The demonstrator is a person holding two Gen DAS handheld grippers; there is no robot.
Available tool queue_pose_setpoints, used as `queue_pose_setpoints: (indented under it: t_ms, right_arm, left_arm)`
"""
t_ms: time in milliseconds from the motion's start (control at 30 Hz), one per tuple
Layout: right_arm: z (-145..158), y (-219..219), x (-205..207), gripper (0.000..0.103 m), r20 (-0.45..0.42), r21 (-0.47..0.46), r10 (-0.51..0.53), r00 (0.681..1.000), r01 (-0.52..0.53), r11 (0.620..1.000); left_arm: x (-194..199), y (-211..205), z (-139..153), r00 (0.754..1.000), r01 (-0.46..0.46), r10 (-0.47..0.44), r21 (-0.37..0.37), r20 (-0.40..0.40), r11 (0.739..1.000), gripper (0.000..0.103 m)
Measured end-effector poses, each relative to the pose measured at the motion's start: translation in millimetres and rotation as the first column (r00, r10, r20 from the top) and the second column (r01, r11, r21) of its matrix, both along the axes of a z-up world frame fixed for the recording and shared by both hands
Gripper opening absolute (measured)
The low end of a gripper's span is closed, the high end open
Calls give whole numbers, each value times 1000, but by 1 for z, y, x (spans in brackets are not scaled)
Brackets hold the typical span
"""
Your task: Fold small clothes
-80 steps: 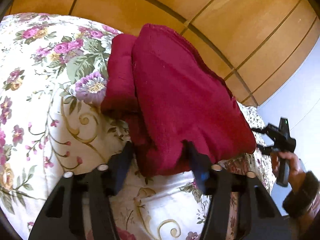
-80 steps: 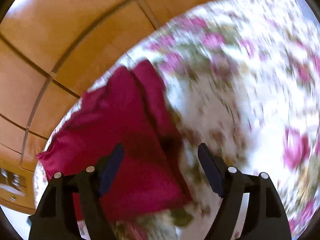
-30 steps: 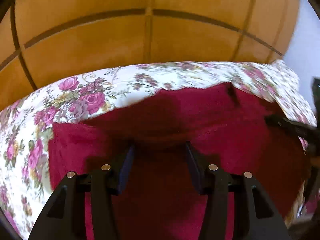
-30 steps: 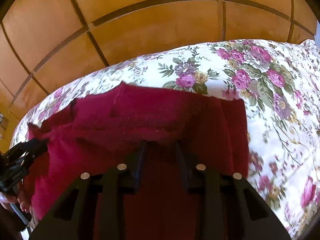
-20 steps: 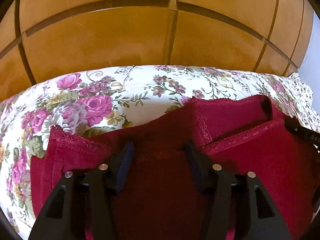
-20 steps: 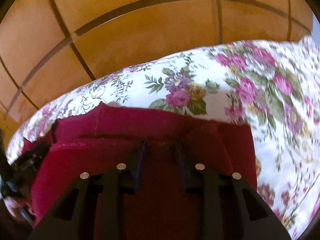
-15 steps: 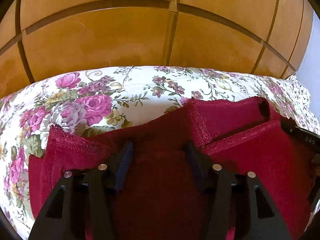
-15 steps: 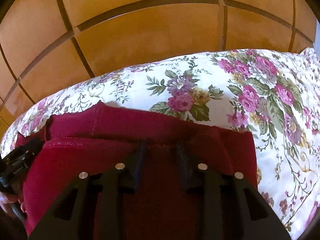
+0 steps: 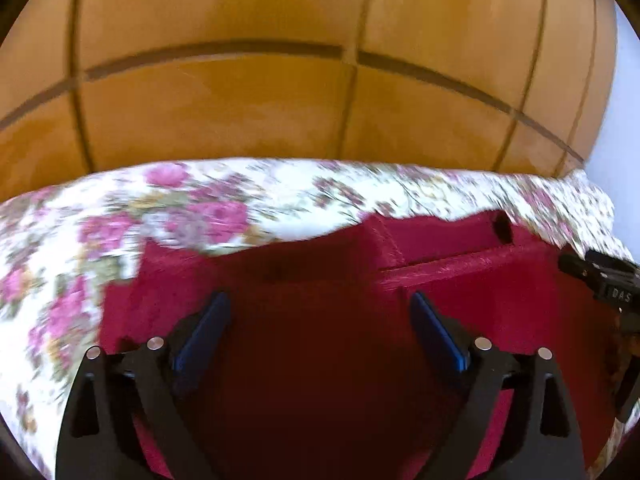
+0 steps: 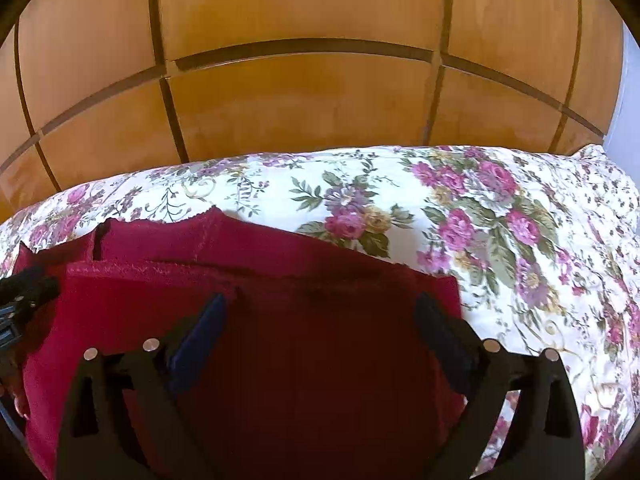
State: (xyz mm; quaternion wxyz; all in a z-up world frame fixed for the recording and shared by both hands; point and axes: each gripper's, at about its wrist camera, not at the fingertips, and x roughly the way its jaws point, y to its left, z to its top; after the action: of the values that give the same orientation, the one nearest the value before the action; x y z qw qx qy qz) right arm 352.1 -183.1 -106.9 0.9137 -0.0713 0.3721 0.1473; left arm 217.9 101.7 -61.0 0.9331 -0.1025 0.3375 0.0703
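Note:
A dark red knitted garment (image 9: 460, 280) lies folded on the flowered bedspread (image 9: 240, 196), its upper layer doubled over the lower one. My left gripper (image 9: 320, 300) hovers over its left half, jaws opening wide, blue pads clear of the cloth. In the right wrist view the same red garment (image 10: 160, 276) fills the lower left. My right gripper (image 10: 320, 300) stands over its right edge, jaws also opening, nothing pinched between them. The right gripper's black body (image 9: 604, 276) shows at the left view's right edge; the left gripper's black body (image 10: 24, 292) at the right view's left edge.
Wooden wardrobe panels (image 10: 300, 92) rise straight behind the bed. The flowered bedspread (image 10: 520, 240) stretches away to the right of the garment. A pale wall (image 9: 624, 152) shows at the far right.
Both grippers let go of the red cloth: their jaws, pinched on the folded layer before, now stand wide apart. The folded layer lies flat on the garment.

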Motion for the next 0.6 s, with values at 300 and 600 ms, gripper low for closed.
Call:
queue_pose_setpoints:
  t_ms: [300,600]
  right_arm:
    - [12,-12,-19,100,-25,23,-7,1000,7,1000]
    - [25,-14,-57,101,-81,43,47,996,-43,998]
  left_arm:
    - [-76,38,10,982,-159,176,-192,72,968,91]
    - [-123,71,-20,965,-261,254,-334,-66,906,91]
